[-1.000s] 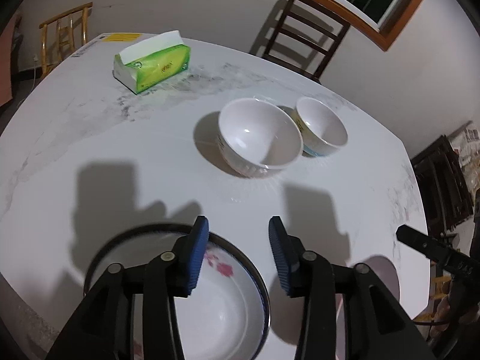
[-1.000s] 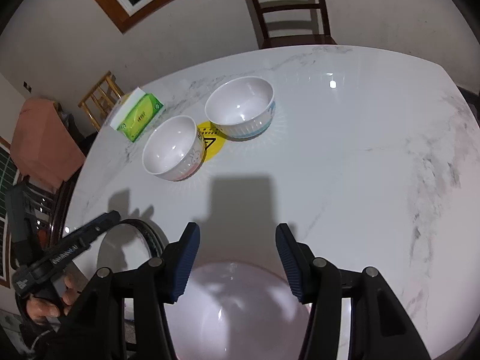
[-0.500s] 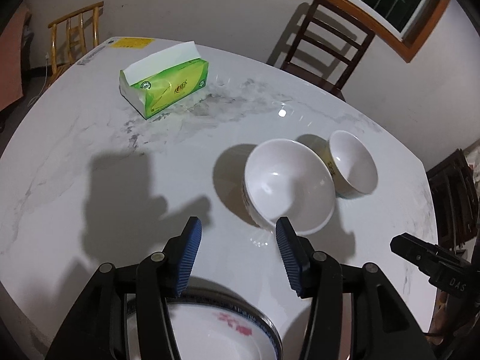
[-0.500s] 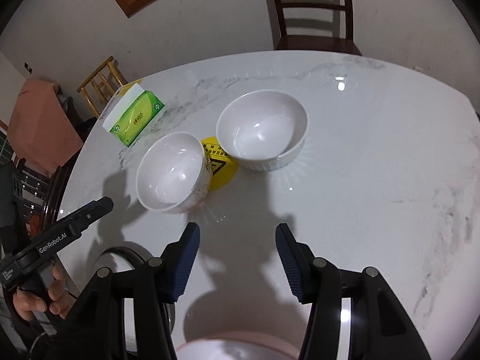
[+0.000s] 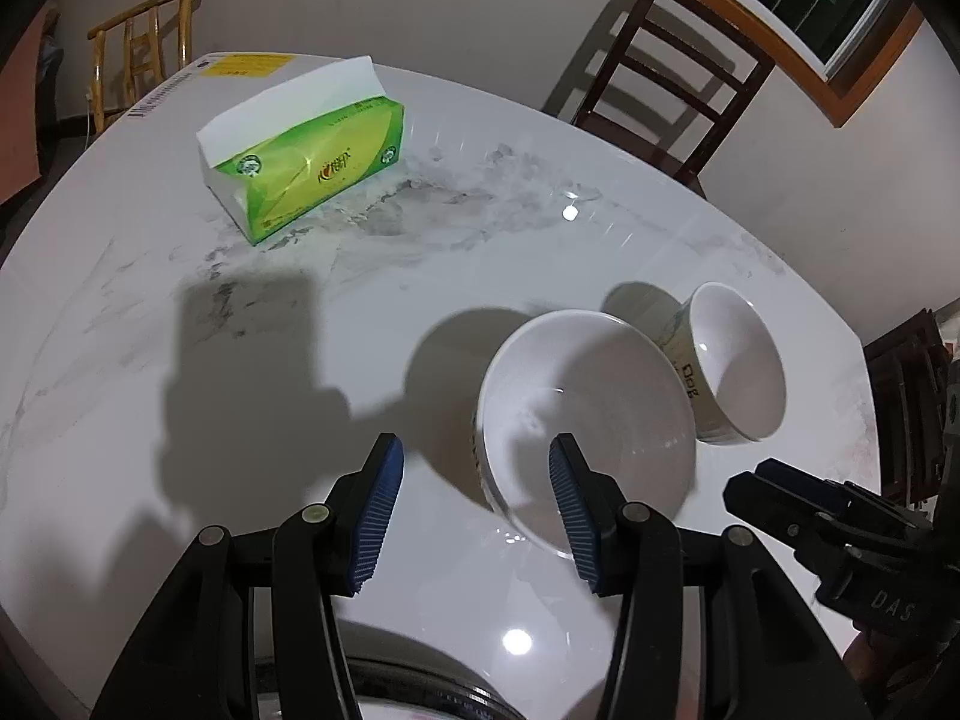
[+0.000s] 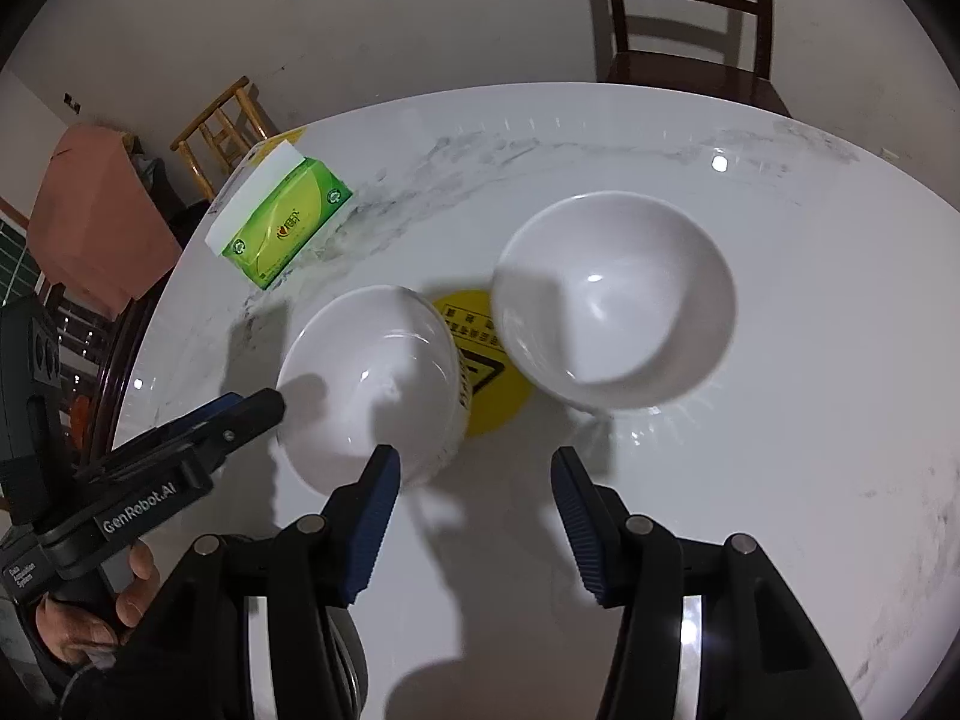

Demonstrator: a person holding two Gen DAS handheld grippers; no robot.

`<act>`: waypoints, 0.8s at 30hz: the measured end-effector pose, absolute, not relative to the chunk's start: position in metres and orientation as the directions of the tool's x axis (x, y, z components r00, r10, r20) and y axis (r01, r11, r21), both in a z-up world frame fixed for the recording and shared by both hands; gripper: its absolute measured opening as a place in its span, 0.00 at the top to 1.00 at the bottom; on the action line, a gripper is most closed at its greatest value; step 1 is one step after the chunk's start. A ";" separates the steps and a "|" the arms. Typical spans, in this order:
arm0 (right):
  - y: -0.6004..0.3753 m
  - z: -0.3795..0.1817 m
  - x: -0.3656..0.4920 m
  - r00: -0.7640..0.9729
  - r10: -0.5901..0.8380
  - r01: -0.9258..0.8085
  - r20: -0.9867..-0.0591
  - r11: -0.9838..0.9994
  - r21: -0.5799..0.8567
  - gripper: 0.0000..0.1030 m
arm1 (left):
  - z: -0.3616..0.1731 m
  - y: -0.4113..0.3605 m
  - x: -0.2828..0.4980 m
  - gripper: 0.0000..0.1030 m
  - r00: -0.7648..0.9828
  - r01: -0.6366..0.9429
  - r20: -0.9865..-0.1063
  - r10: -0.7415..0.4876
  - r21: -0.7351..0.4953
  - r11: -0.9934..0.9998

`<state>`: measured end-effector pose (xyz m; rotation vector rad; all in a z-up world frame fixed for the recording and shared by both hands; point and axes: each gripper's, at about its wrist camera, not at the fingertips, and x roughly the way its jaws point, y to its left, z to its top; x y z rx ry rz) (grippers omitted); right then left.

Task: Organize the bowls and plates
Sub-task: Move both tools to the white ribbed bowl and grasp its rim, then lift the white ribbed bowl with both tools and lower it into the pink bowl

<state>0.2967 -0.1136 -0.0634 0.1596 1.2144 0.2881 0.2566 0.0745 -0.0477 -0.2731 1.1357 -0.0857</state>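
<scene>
Left gripper (image 5: 474, 504): jaws stand apart and hold nothing; its right pad shows in front of the near bowl's rim, and whether it touches cannot be told. It also shows at the left edge of the right wrist view, gripped by a hand (image 6: 90, 612).
Right gripper (image 6: 474, 510): jaws stand partly apart with nothing between them, above bare counter just short of the two bowls.
Near bowl (image 5: 588, 426): white, upright, empty, on the counter just ahead of the left gripper.
Far bowl (image 5: 735, 363): white, upright, empty, just beside the near bowl; whether their sides touch cannot be told. In the right wrist view it is the bowl on the right.
Yellow sticker (image 6: 489, 372): a round yellow label flat on the counter between the two bowls, partly covered by them.
Plate (image 5: 420, 696): only a dark rim shows at the bottom edge, under the left gripper.
Tissue box (image 5: 306, 165): green and white, toward the far side of the counter, well apart from the bowls.
Counter (image 5: 180, 420): white marble with grey veining, rounded edge.
Chair (image 5: 666, 90): dark wood, behind the far edge of the counter.
</scene>
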 end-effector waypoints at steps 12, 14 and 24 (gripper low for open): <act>-0.094 -0.088 0.317 0.292 0.267 -0.140 -0.919 0.962 0.235 0.68 | -0.077 0.069 0.276 0.72 0.373 -0.087 -0.900 -0.224 -0.274 0.958; -0.092 -0.093 0.318 0.287 0.272 -0.136 -0.919 0.961 0.242 0.72 | -0.081 0.067 0.278 0.76 0.362 -0.086 -0.903 -0.232 -0.280 0.956; -0.094 -0.095 0.318 0.272 0.286 -0.109 -0.919 0.958 0.265 0.86 | -0.087 0.061 0.275 0.88 0.352 -0.070 -0.904 -0.243 -0.284 0.956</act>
